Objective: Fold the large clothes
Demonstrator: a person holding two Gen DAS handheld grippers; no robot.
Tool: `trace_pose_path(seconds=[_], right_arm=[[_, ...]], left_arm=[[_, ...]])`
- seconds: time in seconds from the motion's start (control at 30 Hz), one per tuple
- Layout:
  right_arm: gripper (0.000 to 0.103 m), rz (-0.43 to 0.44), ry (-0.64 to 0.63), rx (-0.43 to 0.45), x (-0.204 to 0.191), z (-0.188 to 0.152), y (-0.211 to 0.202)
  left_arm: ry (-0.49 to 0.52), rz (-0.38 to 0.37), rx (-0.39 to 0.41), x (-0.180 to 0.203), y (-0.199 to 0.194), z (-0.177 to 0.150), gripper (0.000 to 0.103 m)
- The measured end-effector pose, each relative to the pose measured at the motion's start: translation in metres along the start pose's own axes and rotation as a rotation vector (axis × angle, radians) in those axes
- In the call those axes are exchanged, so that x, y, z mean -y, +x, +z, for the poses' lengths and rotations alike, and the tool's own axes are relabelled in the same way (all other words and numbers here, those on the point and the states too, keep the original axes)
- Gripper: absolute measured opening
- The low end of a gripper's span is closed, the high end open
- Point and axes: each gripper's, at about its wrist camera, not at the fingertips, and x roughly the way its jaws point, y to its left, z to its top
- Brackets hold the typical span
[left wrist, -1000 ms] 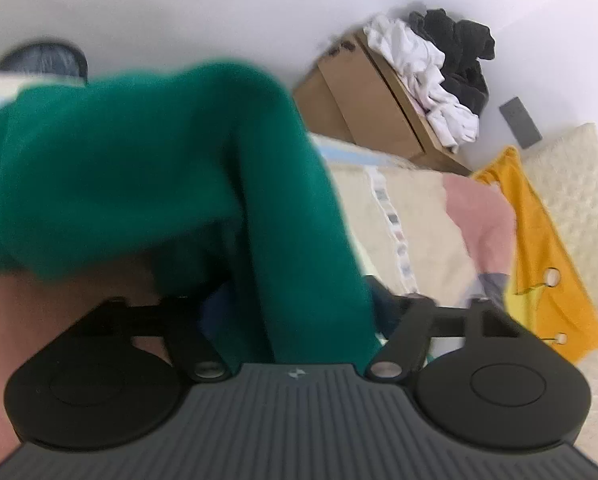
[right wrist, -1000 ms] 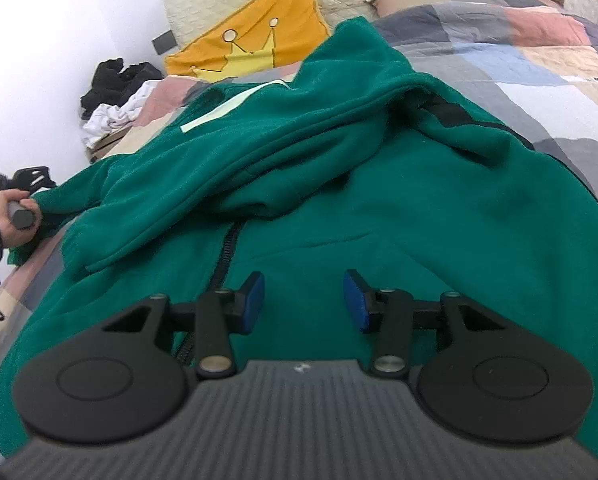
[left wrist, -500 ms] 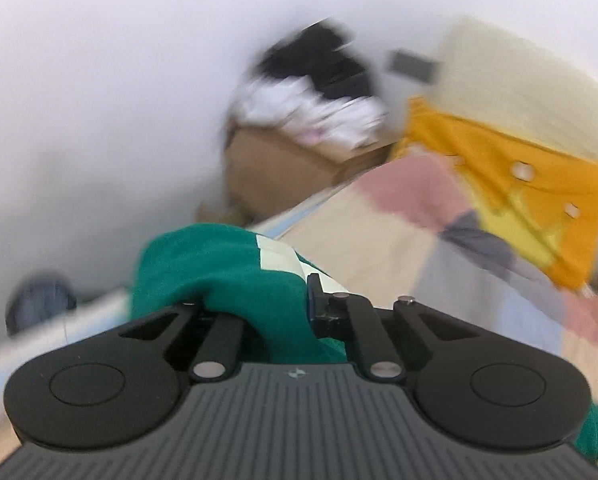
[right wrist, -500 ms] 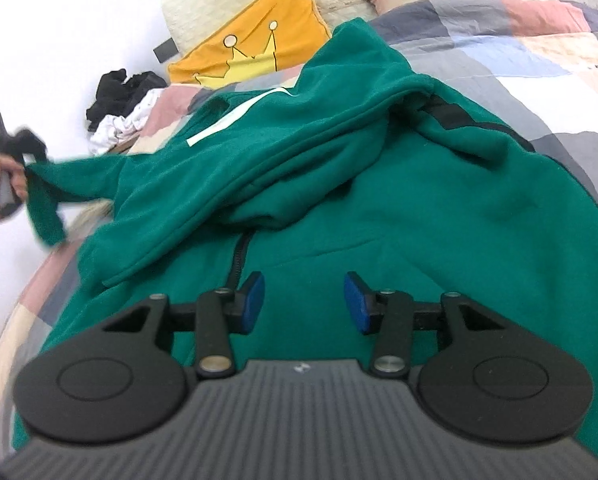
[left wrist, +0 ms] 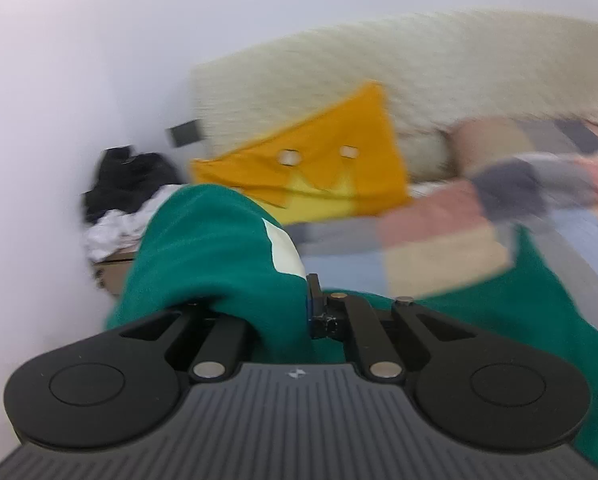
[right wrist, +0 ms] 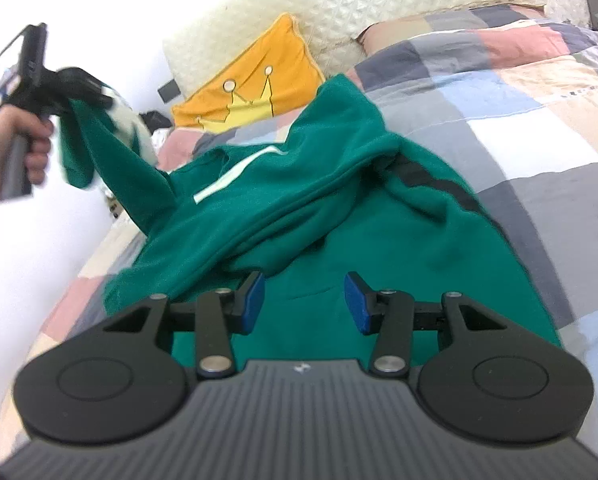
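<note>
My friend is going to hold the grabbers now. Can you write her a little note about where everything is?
Left gripper: just closed, shut on the sleeve of the green jacket, lifted off the bed.
Right gripper: open, holding nothing, above the jacket's front.
The jacket lies rumpled on the bed, below the yellow pillow.
Done: sleeve grabbed.
Left: lay the sleeve across and fold the jacket.

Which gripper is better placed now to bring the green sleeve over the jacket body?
Left. The left gripper is already shut on the sleeve and holds it lifted. The right gripper is open and empty over the jacket body.
</note>
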Motion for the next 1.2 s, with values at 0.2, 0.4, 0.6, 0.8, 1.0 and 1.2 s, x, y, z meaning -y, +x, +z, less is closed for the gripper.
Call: trace_pose_path(seconds=[0.2, 0.4, 0.6, 0.8, 1.0, 1.2], right_arm=[[0.048, 0.004, 0.05, 0.035, 0.021, 0.008, -0.021], [0.049, -0.034, 0.115, 0.072, 0.052, 0.014, -0.036], [0.049, -0.067, 0.152, 0.095, 0.078, 0.012, -0.044], [0.049, -0.068, 0.164, 0.099, 0.083, 0.012, -0.04], [0.049, -0.056, 0.136, 0.109, 0.075, 0.007, -0.044], [0.049, -0.027, 0.073, 0.127, 0.059, -0.002, -0.051]], left_arm=[[0.026, -0.108, -0.065, 0.104, -0.01, -0.05, 0.008], [0.027, -0.137, -0.187, 0.181, 0.004, -0.122, 0.009], [0.055, -0.103, -0.184, 0.206, 0.022, -0.155, 0.01], [-0.031, -0.186, -0.197, 0.195, -0.006, -0.144, 0.064], [-0.146, -0.321, -0.212, 0.169, -0.074, -0.151, 0.065], [-0.13, -0.279, -0.163, 0.144, -0.146, -0.178, 0.065]])
